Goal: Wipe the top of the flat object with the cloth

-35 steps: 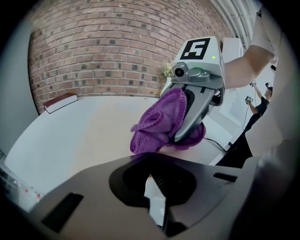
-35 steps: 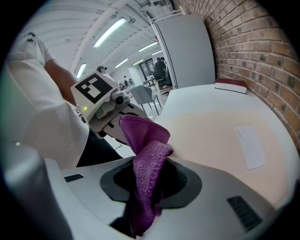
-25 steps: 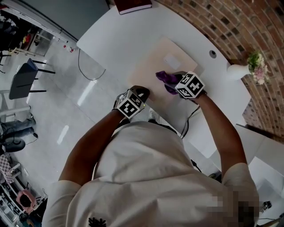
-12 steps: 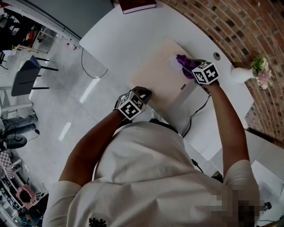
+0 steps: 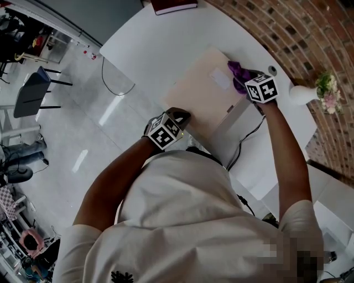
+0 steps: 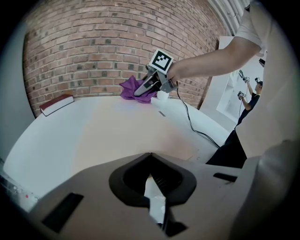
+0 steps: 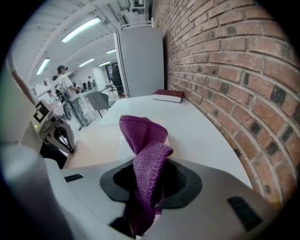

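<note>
A flat beige board (image 5: 202,97) lies on the white round table (image 5: 155,50). My right gripper (image 5: 250,83) is shut on a purple cloth (image 5: 238,71), which rests at the board's far right corner. In the right gripper view the cloth (image 7: 140,133) bunches up out of the jaws of the right gripper (image 7: 147,161) above the board (image 7: 98,140). My left gripper (image 5: 178,118) sits at the board's near corner, jaws together. The left gripper view shows the left gripper (image 6: 149,155) shut over the board (image 6: 131,126), with the right gripper (image 6: 143,89) and cloth (image 6: 129,86) far ahead.
A dark red book (image 5: 174,5) lies at the table's far edge. A white vase with flowers (image 5: 303,93) stands right of the cloth by the brick wall. A cable (image 5: 243,138) hangs off the table's near right edge. A grommet hole (image 5: 271,69) sits just beyond the cloth.
My right gripper has dragged the cloth across the board from its near middle to its far right corner. The left gripper has stayed at the near corner.
</note>
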A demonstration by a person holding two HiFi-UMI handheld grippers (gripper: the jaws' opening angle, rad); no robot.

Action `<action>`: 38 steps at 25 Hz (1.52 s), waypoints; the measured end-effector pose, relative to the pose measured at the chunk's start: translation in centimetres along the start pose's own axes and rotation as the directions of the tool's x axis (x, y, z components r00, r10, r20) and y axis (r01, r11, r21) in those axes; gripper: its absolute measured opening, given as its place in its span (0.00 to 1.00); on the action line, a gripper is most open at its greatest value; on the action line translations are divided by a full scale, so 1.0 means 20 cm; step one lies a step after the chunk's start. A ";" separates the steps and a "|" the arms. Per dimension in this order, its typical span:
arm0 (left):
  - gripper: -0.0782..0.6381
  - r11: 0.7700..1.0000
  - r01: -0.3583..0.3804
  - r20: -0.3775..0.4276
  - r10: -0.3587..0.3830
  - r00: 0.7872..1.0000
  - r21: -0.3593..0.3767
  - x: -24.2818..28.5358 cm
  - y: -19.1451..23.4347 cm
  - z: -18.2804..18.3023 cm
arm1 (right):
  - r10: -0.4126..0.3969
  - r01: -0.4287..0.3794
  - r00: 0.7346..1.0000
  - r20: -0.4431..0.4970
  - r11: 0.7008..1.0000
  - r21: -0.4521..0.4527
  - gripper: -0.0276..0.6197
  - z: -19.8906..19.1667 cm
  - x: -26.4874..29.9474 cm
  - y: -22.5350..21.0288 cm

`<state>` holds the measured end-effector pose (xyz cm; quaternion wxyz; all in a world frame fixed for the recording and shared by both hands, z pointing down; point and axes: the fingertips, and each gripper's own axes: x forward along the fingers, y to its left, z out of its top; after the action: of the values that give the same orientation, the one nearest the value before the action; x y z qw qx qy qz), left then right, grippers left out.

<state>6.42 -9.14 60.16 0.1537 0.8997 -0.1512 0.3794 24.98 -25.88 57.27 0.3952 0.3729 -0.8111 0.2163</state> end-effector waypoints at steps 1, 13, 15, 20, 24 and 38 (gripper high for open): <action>0.14 1.000 0.001 0.004 -0.001 1.000 0.001 0.00 0.00 0.00 | 0.021 -0.021 1.000 0.012 1.000 -0.008 0.25 0.02 -0.01 0.05; 0.14 1.000 0.012 0.024 -0.012 1.000 0.013 -0.01 0.00 0.00 | 0.354 -0.356 0.934 -0.039 0.919 -0.168 0.25 0.05 -0.02 0.97; 0.14 1.000 0.012 0.027 -0.013 1.000 0.018 -0.01 0.00 0.00 | 0.398 -0.401 0.916 -0.057 0.898 -0.182 0.25 0.05 0.00 1.09; 0.14 0.999 0.027 0.018 -0.028 0.999 0.029 -0.01 -0.01 0.00 | 0.470 -0.483 0.876 -0.109 0.857 -0.179 0.25 0.00 0.06 1.26; 0.14 0.999 0.027 0.020 -0.028 0.999 0.027 -0.01 0.00 0.00 | 0.474 -0.491 0.871 -0.131 0.851 -0.183 0.25 -0.01 0.11 1.24; 0.14 0.999 0.038 -0.005 -0.038 0.999 0.017 0.01 -0.01 0.00 | 0.289 -0.306 0.950 -0.119 0.939 -0.160 0.25 0.06 0.18 0.61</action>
<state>6.56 -9.07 60.21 0.1533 0.9029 -0.1305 0.3797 13.46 -20.50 58.85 0.4268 0.1989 -0.8548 0.2184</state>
